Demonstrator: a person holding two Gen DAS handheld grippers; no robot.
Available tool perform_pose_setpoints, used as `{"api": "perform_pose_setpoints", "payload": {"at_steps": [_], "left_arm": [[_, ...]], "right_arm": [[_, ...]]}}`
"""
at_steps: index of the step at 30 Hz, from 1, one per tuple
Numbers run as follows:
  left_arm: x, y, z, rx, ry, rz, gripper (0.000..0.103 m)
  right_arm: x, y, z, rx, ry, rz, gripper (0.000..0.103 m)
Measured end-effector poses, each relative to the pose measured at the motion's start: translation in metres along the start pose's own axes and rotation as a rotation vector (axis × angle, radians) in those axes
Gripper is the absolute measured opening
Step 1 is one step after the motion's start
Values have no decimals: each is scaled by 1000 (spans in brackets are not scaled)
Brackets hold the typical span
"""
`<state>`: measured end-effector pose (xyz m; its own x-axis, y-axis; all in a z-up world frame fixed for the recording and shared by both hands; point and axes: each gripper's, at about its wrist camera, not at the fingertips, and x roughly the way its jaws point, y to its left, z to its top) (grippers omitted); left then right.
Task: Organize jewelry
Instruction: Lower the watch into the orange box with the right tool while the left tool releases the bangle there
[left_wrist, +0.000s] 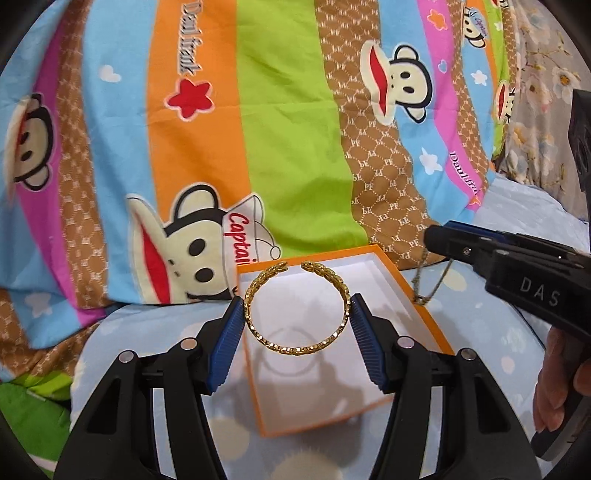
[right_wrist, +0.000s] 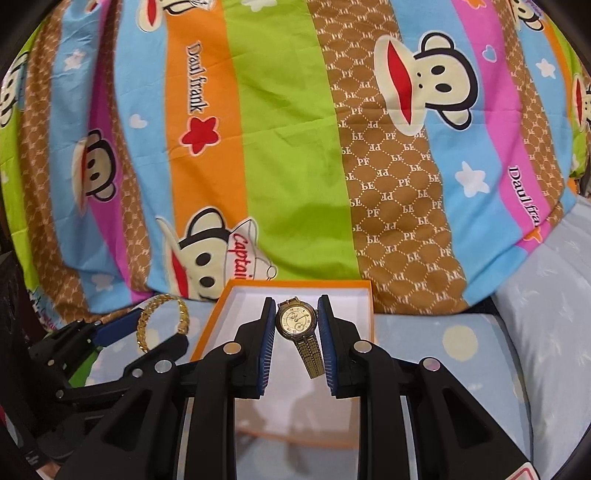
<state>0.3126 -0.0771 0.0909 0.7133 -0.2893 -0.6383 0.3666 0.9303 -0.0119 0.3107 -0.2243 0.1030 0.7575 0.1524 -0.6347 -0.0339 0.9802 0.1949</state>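
Over the orange box (left_wrist: 436, 325) on the bed, both grippers carry jewelry.

Left gripper (left_wrist: 298, 312) pinches the gold bangle (left_wrist: 295, 306) by its sides; right gripper (right_wrist: 297, 325) clamps the watch (right_wrist: 295, 319), strap dangling. Either could slip or snag the box's rim; the grippers crowd each other, with free room toward the box's far corner.

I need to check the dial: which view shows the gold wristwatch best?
The right wrist view: the gold wristwatch hangs face-on between the right gripper pads. The left wrist view shows only its dangling strap beneath that gripper.
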Motion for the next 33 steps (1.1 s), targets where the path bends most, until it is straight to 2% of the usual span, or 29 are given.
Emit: {"api": "perform_pose_setpoints", "payload": {"at_steps": [4,7,10,13,16,17,18,19,20,27,33], "left_arm": [[34,1,10,12,12,23,56],[60,1,18,15,46,10,56],[86,2,23,4,89,17,56],[114,4,21,-16,165,12,57],[126,7,14,-28,219,22,58],[126,8,11,-27,223,27,60],[124,9,8,-26,222,29,67],[122,11,7,-30,217,27,75],[119,13,5,-39,210,23,78],[69,35,-11,-72,140,15,78],[39,49,-45,-53,148,58,78]], "right_arm": [[34,-6,13,-1,-2,-1,22],[57,-10,23,8,-1,4,22],[85,-18,24,25,41,-3,22],[110,-25,15,18,110,-32,22],[119,-28,2,-5,186,-50,23],[116,-29,-2,-16,179,-65,25],[113,-30,-5,-24,178,-75,31],[110,-32,-8,-21,176,-77,33],[106,-35,-11,-10,174,-72,34],[65,-50,-33,43,151,-61,34],[42,-60,-74,56,183,-108,34]]}}
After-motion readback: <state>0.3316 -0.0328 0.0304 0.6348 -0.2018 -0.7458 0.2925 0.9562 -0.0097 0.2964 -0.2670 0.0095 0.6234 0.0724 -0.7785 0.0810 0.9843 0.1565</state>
